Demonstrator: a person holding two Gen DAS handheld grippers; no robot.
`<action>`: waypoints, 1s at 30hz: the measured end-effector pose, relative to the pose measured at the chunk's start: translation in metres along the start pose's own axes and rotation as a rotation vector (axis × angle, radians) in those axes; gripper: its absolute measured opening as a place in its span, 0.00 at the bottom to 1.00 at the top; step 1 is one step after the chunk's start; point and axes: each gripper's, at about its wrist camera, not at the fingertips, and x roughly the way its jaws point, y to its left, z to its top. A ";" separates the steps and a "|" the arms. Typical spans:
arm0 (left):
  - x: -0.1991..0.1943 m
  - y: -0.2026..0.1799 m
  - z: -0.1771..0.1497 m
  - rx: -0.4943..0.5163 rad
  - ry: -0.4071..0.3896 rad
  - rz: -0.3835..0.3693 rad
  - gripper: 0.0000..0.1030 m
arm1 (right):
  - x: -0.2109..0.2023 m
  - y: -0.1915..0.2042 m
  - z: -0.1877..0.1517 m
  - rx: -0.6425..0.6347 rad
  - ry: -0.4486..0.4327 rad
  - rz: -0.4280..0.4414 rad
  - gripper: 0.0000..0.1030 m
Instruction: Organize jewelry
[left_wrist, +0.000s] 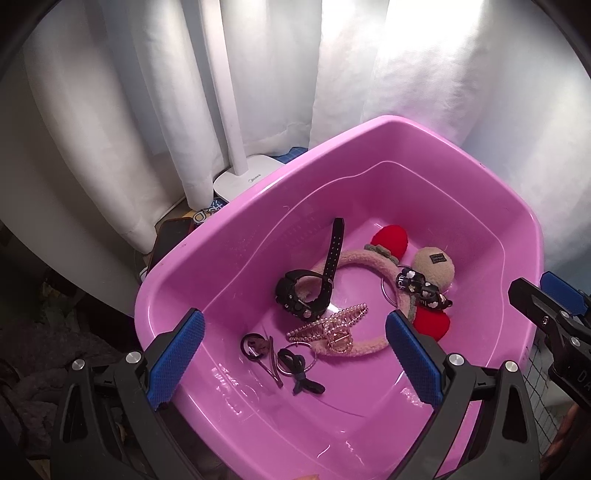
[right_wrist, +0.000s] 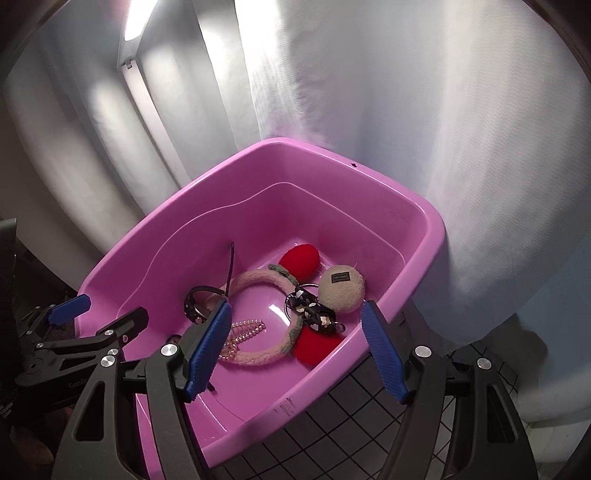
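A pink plastic basin (left_wrist: 258, 206) (right_wrist: 406, 210) holds the jewelry. In it lie a black watch (left_wrist: 306, 295) (right_wrist: 199, 299), a fuzzy pink headband (left_wrist: 354, 258) (right_wrist: 258, 280) with red and beige pompoms, a pearl hair claw (left_wrist: 328, 326) (right_wrist: 245, 330), a black patterned bow (left_wrist: 424, 290) (right_wrist: 314, 308), metal rings and dark hair ties (left_wrist: 280, 356). My left gripper (left_wrist: 295, 358) is open and empty above the basin's near side. My right gripper (right_wrist: 295, 350) is open and empty above the basin's near right rim.
White curtains (left_wrist: 147, 92) hang behind the basin. A white lamp base (left_wrist: 247, 177) and a phone (left_wrist: 170, 236) sit at the left. A black grid surface (right_wrist: 332, 424) lies under the basin. The right gripper shows at the edge of the left wrist view (left_wrist: 546, 310).
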 end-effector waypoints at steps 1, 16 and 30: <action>-0.001 0.000 0.000 -0.002 -0.002 0.001 0.94 | -0.001 0.000 -0.002 0.002 -0.001 0.001 0.68; -0.009 0.005 -0.005 -0.022 -0.008 -0.004 0.94 | -0.012 0.011 -0.015 -0.021 -0.010 0.011 0.68; -0.010 0.005 -0.008 -0.026 -0.003 -0.008 0.94 | -0.011 0.010 -0.018 -0.011 -0.002 0.014 0.68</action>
